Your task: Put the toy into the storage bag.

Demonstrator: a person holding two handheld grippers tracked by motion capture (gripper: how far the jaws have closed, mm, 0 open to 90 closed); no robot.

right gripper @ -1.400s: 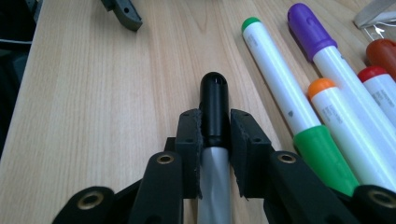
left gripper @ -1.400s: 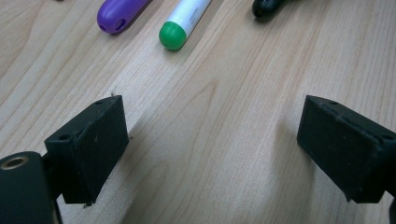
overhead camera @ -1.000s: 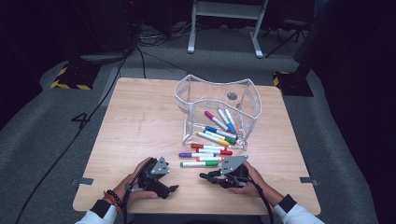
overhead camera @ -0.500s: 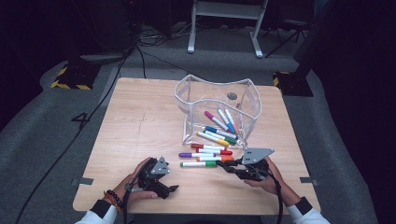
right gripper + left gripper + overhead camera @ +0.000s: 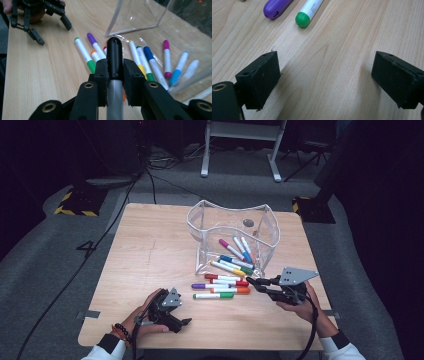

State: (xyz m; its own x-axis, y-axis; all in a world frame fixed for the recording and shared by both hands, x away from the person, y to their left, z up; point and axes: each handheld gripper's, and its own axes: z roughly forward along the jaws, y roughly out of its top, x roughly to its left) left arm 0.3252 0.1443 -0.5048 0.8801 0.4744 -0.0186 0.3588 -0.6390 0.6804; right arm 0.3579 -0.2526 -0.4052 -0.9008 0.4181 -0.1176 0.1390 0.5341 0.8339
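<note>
- The right gripper [image 5: 114,75] has its jaws clamped on a black-capped marker with a grey barrel [image 5: 114,53], holding it just above the wooden table [image 5: 150,250], right of the loose markers and in front of the clear plastic bin [image 5: 235,220] lying on its side.
- The grip sits near the cap end, so the long barrel could pivot or slide out on a quick swing, as I judge it.
- The held tip points over the loose markers; a low sweep could knock them rolling.
- The bin's thin wall may flex or skid if the marker prods it.
- The left gripper [image 5: 325,77] rests on the table with its jaws spread wide and empty, near a green-capped white marker [image 5: 308,13] and a purple marker [image 5: 275,8].
- Count, high view: roughly four markers on the bare table and about five at the bin's mouth or inside, plus the held one; overlaps make this uncertain.
- One bin, two grippers.
</note>
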